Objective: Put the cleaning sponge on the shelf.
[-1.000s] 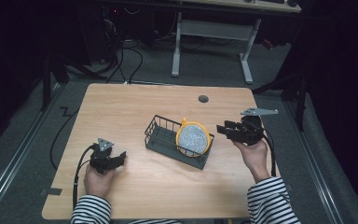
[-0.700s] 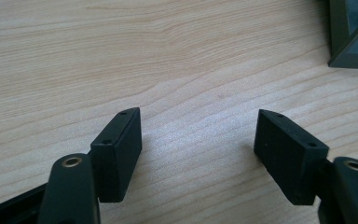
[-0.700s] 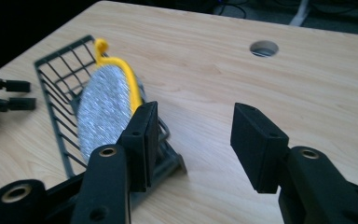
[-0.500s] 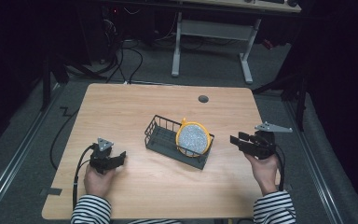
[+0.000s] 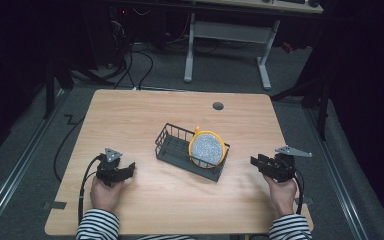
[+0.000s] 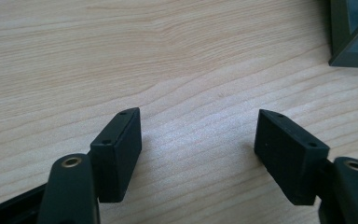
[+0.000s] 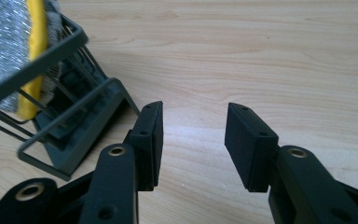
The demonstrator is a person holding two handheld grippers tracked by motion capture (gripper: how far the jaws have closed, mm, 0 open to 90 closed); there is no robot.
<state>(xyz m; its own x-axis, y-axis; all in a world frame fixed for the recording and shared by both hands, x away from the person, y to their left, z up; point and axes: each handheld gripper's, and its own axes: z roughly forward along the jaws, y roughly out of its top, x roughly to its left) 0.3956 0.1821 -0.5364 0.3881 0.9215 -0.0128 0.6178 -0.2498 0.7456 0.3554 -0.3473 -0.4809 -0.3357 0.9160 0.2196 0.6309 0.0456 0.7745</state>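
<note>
A dark wire rack (image 5: pixel 180 147) sits in the middle of the wooden worktop (image 5: pixel 130 115). A round plate (image 5: pixel 207 148) with a yellow rim and a grey speckled face stands on its edge in the rack, at the end nearer the right gripper (image 5: pixel 258 162).

Nothing lies between the rack and the grippers. A small dark round hole (image 5: pixel 218 106) is in the worktop behind the rack.

The left gripper (image 5: pixel 128 168) rests low on the worktop, well apart from the rack. Its fingers (image 6: pixel 116 149) are spread wide and hold nothing. The right gripper is near the rack and points at it. Its fingers (image 7: pixel 151 140) are also spread and hold nothing. Both sleeves are striped.

The room is dark, with a grey floor (image 5: pixel 300 110), cables and a white desk frame (image 5: pixel 227 47) behind.
</note>
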